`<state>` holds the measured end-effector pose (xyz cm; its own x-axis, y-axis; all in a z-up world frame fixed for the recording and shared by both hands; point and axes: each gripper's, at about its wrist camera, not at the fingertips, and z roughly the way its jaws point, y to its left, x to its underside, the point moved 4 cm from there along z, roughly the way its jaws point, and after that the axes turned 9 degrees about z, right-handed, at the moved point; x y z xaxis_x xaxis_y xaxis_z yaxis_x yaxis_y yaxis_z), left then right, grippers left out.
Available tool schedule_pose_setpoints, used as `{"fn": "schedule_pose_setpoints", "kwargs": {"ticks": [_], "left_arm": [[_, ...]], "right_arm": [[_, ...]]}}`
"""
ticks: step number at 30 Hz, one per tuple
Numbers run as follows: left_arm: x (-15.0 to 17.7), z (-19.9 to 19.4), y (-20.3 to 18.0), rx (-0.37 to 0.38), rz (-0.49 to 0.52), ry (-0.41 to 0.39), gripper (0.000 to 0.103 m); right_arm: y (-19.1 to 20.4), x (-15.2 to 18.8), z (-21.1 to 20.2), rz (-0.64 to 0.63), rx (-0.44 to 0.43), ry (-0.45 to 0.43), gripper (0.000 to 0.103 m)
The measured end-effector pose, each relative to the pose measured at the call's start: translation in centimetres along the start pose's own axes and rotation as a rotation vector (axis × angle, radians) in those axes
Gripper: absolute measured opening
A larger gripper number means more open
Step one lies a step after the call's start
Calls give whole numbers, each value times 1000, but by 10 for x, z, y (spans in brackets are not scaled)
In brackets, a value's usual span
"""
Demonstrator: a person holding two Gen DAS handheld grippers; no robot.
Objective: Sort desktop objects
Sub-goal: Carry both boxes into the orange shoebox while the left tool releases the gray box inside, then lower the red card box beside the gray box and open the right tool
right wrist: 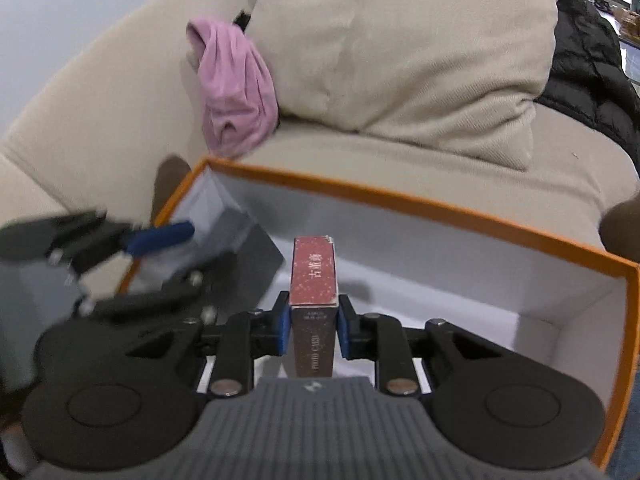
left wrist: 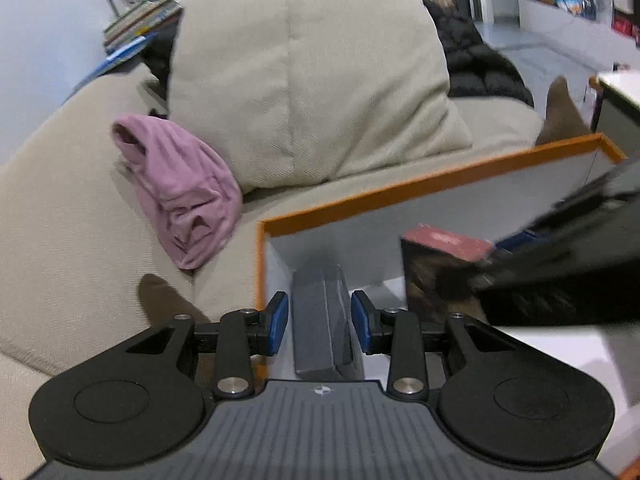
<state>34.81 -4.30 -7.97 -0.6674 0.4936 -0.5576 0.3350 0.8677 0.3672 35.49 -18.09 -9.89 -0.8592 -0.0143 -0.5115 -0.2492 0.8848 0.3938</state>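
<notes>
An orange-rimmed box (left wrist: pixel 440 182) with a white inside lies on the sofa seat. In its left corner stands a grey box (left wrist: pixel 320 312), tilted. My left gripper (left wrist: pixel 322 320) has a blue pad on each side of it, a thin gap showing, so it is open. A dark red card box (right wrist: pixel 314 276) is held upright over the orange-rimmed box (right wrist: pixel 400 204), my right gripper (right wrist: pixel 314 328) shut on its sides. In the left wrist view the red card box (left wrist: pixel 440 240) shows at the right, with the right gripper blurred behind it.
A beige sofa (left wrist: pixel 60 220) with a big cushion (left wrist: pixel 304 72) fills the background. A pink cloth (left wrist: pixel 184 196) lies against the cushion, a black jacket (left wrist: pixel 476 60) behind it. Brown sock-like shapes (left wrist: pixel 160 296) (left wrist: pixel 560 116) flank the box. Books (left wrist: pixel 140 20) are stacked far left.
</notes>
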Motion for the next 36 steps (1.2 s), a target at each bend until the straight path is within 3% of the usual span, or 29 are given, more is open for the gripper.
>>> {"fn": "schedule_pose_setpoints", "kwargs": {"ticks": [2,4,7,10,11,13,15,19,25,33,36], "left_arm": [[5,-16,8,48,-30,-36,44],[12,-30,13,52,-51,-56,62],[25,-44,18,18,-47,-45,63],[45,-44,24,76,-110,36,63],[51,-44,26,99,-140,57,62],[63,-43,29,163,-201,82,42],[72,-42,29,204,-241,92,37],[81,-38,29,246,-284,88,17],[87,-40,34,258,-325,70,11],[92,-50,24,254,-320,53,12],[93,-54,22,251,-328,45,12]], "right_arm": [[5,-5,2,-26,8,-62,24],[9,-6,11,-38,11,-47,24],[18,-1,23,-61,9,-29,24],[25,4,26,-81,3,-19,25],[27,5,27,-81,-12,1,26],[30,7,29,-74,-56,33,31],[34,9,32,-87,-79,55,34],[43,19,39,-155,-75,100,42],[53,33,55,-280,-11,166,45],[66,23,76,-421,61,129,42],[62,22,79,-475,45,126,43]]}}
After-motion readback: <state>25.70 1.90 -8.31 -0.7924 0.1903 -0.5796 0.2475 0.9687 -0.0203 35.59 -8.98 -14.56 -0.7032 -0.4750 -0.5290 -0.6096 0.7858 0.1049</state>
